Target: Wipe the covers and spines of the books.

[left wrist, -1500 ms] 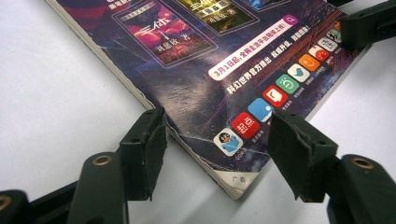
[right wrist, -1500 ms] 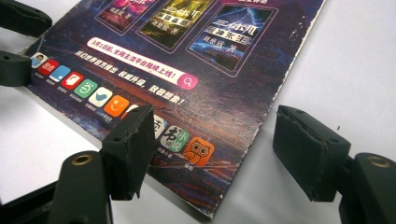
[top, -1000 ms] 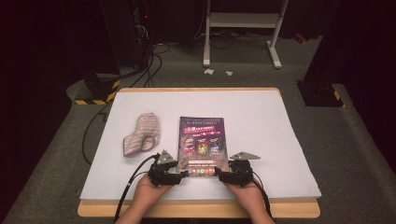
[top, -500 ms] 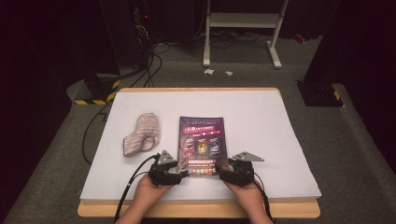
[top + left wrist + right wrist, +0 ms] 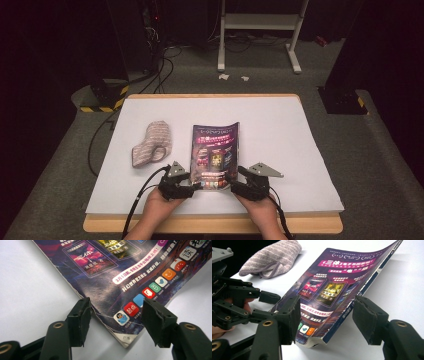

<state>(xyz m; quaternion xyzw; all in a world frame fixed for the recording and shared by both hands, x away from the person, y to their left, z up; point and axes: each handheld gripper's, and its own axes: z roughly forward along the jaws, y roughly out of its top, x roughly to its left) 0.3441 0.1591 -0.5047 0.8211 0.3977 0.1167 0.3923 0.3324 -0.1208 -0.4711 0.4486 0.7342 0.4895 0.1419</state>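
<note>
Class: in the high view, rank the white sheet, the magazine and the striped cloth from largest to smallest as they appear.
1. White sheet, by far the largest.
2. Magazine.
3. Striped cloth, somewhat smaller than the magazine.

Bright overhead light floods the white table cover (image 5: 280,150), while the room behind sits nearly black. Both gripper views are sharp up close, with soft glare across the glossy magazine (image 5: 120,272).

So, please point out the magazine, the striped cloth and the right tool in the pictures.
magazine (image 5: 216,150), high view, middle of its purple cover.
striped cloth (image 5: 152,142), high view, middle of the folded fabric.
right tool (image 5: 324,315), right gripper view, midway between its two black pads, open around the magazine's near corner.
</note>
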